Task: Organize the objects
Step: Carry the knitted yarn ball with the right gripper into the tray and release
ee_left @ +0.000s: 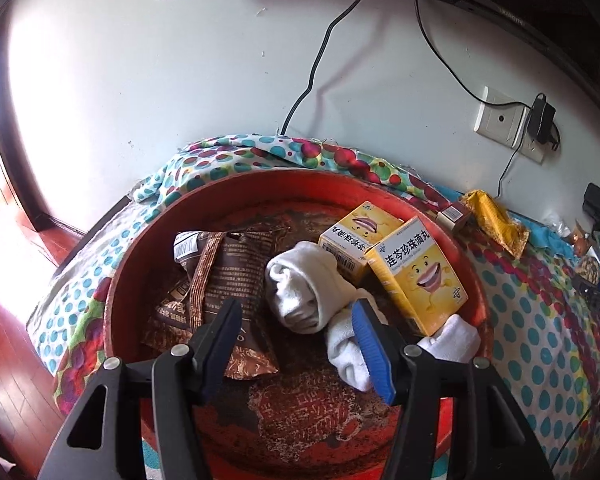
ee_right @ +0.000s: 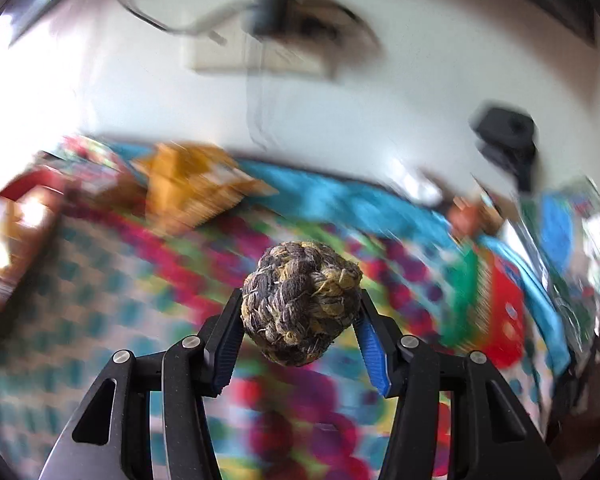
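A round red basin (ee_left: 476, 280), its inner surface worn and flaked to dark patches, is being viewed from above by the left wrist camera. It is resting on a polka-dot cloth (ee_left: 540, 340) spread against a white wall (ee_left: 180, 80).

Contents of the basin are being recorded as follows. Two yellow medicine boxes (ee_left: 420, 276) bearing a smiling cartoon figure are lying at the far right side, one overlapping the other. A rolled white sock (ee_left: 300, 292) is lying in the middle, just beside the boxes. A second white sock (ee_left: 452, 340) is lying at the near right, touching the nearer box. Brown printed snack packets (ee_left: 228, 276) are stacked at the left side.

The left gripper (ee_left: 296, 344) is being held above the basin with its blue-padded jaws standing wide apart; nothing is being pressed between them.

In the right wrist view, heavily blurred apart from the tool, the right gripper (ee_right: 300, 320) is being kept closed on a woven rope ball (ee_right: 300, 300). The ball is being seen as roughly round, braided from grey-blue and yellow strands, frayed at the surface. It is being carried clear above the cloth. A yellow packet (ee_right: 196, 188) is lying farther back near the wall.
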